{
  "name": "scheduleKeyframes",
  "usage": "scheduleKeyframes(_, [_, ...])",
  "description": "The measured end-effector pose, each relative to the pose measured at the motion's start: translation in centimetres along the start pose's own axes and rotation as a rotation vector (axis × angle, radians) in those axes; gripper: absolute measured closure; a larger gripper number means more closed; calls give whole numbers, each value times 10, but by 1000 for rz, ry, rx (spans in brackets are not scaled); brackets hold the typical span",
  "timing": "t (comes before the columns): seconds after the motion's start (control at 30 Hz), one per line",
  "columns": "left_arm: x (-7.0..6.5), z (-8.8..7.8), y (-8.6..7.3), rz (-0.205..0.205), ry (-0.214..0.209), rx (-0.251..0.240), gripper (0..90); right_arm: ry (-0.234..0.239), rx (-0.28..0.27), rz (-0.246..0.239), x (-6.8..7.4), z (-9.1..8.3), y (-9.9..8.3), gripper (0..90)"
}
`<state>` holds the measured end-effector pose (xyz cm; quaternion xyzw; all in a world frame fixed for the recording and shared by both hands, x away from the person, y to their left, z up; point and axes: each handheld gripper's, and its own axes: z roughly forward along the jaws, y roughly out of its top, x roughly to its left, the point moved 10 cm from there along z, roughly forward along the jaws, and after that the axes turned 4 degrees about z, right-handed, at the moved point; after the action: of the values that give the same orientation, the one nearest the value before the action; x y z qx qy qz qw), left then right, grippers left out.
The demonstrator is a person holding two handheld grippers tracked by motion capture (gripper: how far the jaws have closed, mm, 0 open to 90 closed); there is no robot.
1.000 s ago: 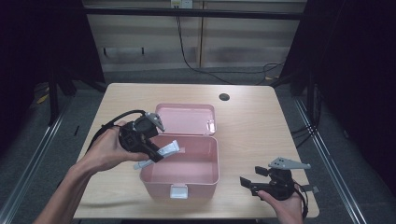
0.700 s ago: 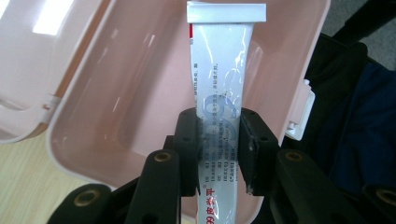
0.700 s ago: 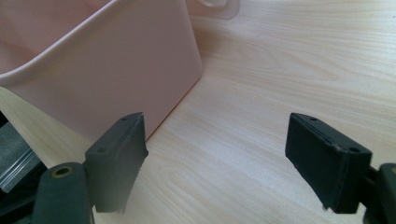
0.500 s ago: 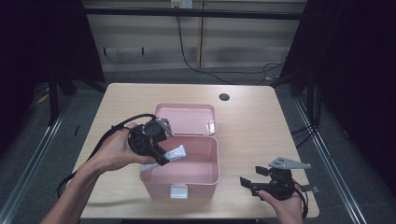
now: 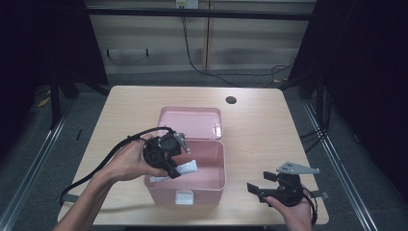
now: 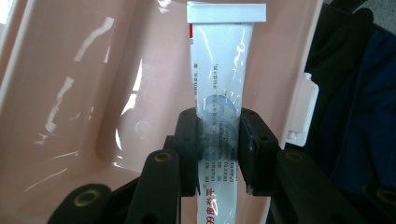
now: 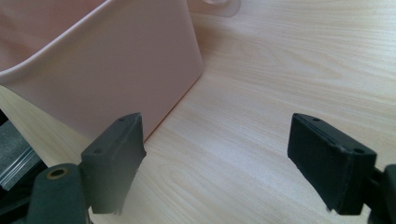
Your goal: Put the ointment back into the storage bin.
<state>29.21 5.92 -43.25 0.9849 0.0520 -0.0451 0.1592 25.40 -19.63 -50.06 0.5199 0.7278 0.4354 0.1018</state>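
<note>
Right gripper [image 5: 258, 188] low at the table's near right corner, held in the right hand [image 5: 290, 213], jaws spread wide with bare wood between them. Grey plate [image 5: 297, 168] on top. Seen along its own jaws [image 7: 212, 161]: fingers well apart, just off the table [image 7: 299, 70], pointed at the box's outer wall [image 7: 116, 65]; touching nothing.

Left gripper [image 5: 172, 169] a little farther in, gripped by the left hand [image 5: 126, 161], hanging over the box's left part and tilted down into it. Black cable [image 5: 103, 161] looping from it back along the forearm. Jaws pinched on a white tube [image 5: 184, 169], which juts out to the right above the box interior. From its own camera [image 6: 218, 149]: both pads pressed against the tube [image 6: 223, 79] at about mid-length, flat crimped end farthest from the camera, small print down the body, glossy pink floor behind. Whether the tube touches the floor: cannot tell.

Pink box [image 5: 214, 180] standing open near the middle of the table [image 5: 130, 106], white latch [image 5: 184, 197] on its near wall. Lid [image 5: 192, 122] hinged back, lying flat beyond it.

Farther off, a dark round hole [image 5: 231, 100] in the tabletop toward the far right. Beyond the far edge, a pale wall panel with cables [image 5: 192, 53] hanging down it.
</note>
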Motion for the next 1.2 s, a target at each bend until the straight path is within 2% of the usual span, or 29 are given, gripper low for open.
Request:
scheduleKeyframes(0.03, [-2, 3, 2, -15, -10, -11, 710, 0, 1, 0, 0, 0, 0, 183])
scheduleKeyframes(0.17, [-3, 8, 3, -5, -24, 2, 710, -2, 5, 2, 0, 0, -1, 183])
scheduleKeyframes(0.43, [-8, 22, 6, 33, -41, 12, 709, 0, 13, 6, 0, 1, -2, 183])
scheduleKeyframes(0.63, [-9, 30, 7, 18, -51, 27, 709, 3, 15, 6, 0, 1, -2, 183])
scheduleKeyframes(0.77, [-11, 35, 8, 27, -60, 26, 709, 1, 14, 6, 0, 0, -2, 183])
scheduleKeyframes(0.97, [-13, 42, 8, 34, -84, 50, 709, 4, 15, 4, 0, 0, -2, 183])
scheduleKeyframes(1.1, [-10, 46, 9, 31, -66, 52, 709, 2, 16, 6, -1, 1, -2, 182])
scheduleKeyframes(1.2, [-10, 48, 9, 31, -74, 56, 709, 3, 17, 5, 0, 1, -2, 183])
